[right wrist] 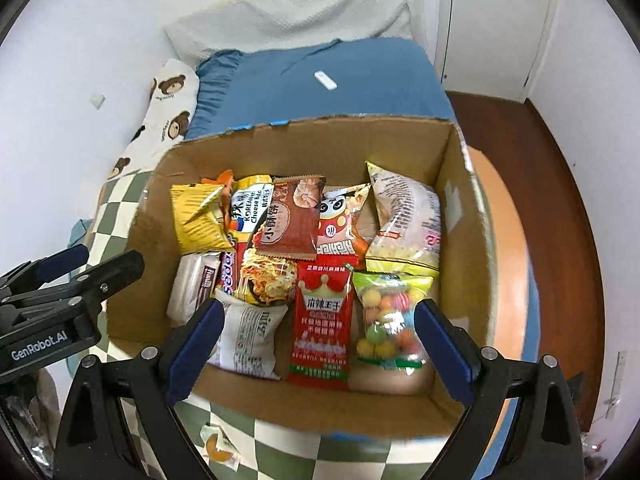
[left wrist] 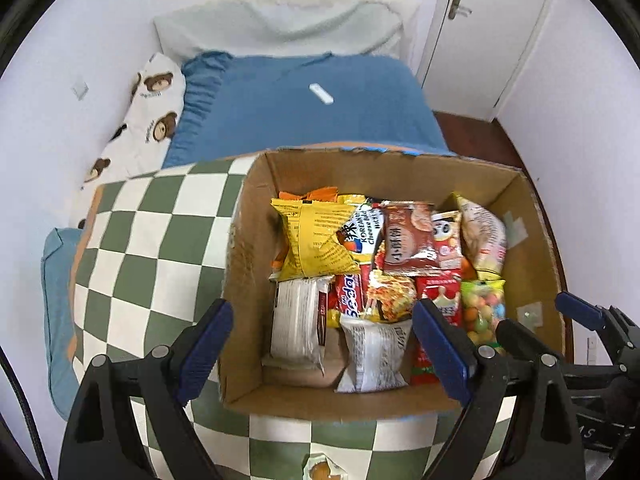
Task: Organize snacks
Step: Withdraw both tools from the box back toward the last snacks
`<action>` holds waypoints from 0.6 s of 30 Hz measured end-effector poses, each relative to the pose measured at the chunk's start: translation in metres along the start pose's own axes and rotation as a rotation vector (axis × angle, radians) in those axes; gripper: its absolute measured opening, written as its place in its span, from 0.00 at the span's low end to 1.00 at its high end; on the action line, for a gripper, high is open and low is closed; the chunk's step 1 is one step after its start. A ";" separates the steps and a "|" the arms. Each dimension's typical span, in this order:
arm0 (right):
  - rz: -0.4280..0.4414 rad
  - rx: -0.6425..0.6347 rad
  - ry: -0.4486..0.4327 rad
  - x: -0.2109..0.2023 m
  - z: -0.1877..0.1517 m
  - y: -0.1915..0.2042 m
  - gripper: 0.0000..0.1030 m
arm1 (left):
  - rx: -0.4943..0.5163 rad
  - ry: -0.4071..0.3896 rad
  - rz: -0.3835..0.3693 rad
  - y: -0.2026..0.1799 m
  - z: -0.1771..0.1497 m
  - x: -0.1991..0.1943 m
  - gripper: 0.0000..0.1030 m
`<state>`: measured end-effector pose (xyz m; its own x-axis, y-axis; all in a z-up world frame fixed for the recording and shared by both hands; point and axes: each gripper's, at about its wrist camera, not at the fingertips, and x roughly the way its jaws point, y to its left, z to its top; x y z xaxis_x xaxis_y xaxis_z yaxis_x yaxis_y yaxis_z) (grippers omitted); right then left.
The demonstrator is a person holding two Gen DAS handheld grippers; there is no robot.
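Brown cardboard box [right wrist: 460, 208] of snack packets sits on the green-and-white checked cloth [left wrist: 132, 240], with the left gripper [left wrist: 324, 344] at its seven o'clock and the right gripper [right wrist: 320, 344] at its five o'clock, both spread wide, holding nothing.

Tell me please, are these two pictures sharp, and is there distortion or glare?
Left wrist view: strong fisheye bending, dark corners; the cardboard box and door curve, snack print reads clearly. Right wrist view: same bending, slight blur at the box's near rim; mild glare on the candy bag.
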<state>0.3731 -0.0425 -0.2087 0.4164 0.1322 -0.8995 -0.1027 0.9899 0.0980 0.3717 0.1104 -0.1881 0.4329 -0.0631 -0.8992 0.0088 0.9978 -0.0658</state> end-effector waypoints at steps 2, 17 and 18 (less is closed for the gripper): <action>-0.008 -0.006 -0.037 -0.017 -0.007 0.002 0.95 | 0.009 -0.028 0.003 -0.001 -0.008 -0.013 0.89; -0.032 -0.019 -0.222 -0.122 -0.076 0.008 0.95 | 0.027 -0.198 -0.007 -0.010 -0.077 -0.107 0.89; -0.036 -0.019 -0.232 -0.128 -0.080 0.008 0.95 | 0.031 -0.206 -0.006 -0.011 -0.081 -0.111 0.89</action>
<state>0.2465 -0.0559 -0.1275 0.6162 0.1072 -0.7803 -0.1003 0.9933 0.0573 0.2500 0.1050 -0.1224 0.6079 -0.0665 -0.7912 0.0378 0.9978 -0.0549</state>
